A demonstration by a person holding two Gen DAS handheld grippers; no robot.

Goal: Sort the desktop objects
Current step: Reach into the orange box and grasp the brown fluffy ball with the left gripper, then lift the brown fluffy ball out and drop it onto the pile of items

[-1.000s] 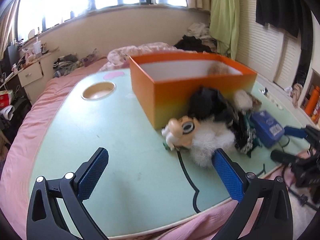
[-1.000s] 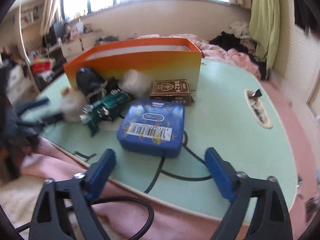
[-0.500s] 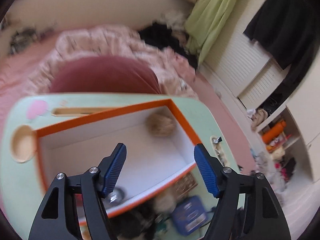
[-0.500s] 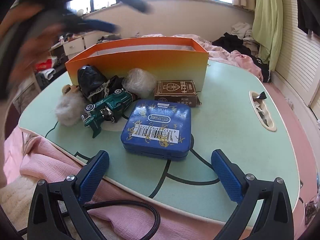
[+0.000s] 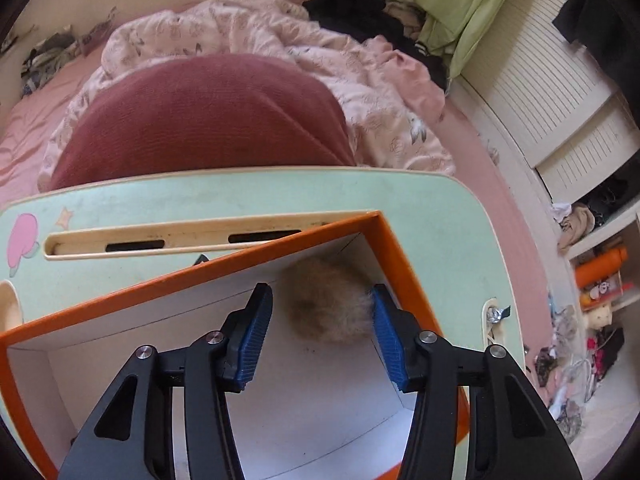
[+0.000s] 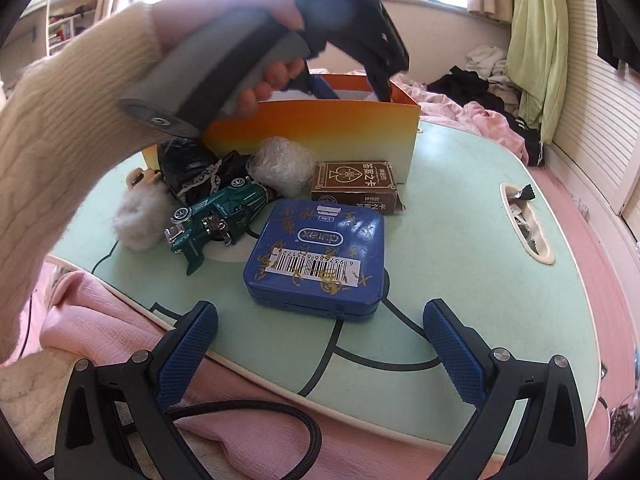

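Note:
In the left wrist view, my left gripper (image 5: 322,296) points down into the orange box (image 5: 160,280). Its jaws are closing with a tan fluffy ball (image 5: 320,312) between them. The right pad brushes the fur and the left pad stands clear of it. The right wrist view shows a hand (image 6: 240,20) holding this left gripper (image 6: 352,88) over the orange box (image 6: 320,132). My right gripper (image 6: 320,308) is open and empty at the table's front edge, just short of a blue tin (image 6: 316,256). Behind the tin lie a brown card box (image 6: 356,184), a green toy car (image 6: 216,216), a white fluffy doll (image 6: 138,216), a black lace bundle (image 6: 192,164) and a clear plastic wad (image 6: 280,164).
The mint green table (image 6: 460,280) sits on a pink blanket, with a slot (image 6: 524,224) at its right side. A black cable (image 6: 240,412) lies under my right gripper. Beyond the table's far edge is a dark red cushion (image 5: 200,120) and crumpled bedding.
My left gripper swung up from the table beside the doll to above the box, tipped downward, and its jaws narrowed around the tan ball. The right gripper stayed put, opening slightly.

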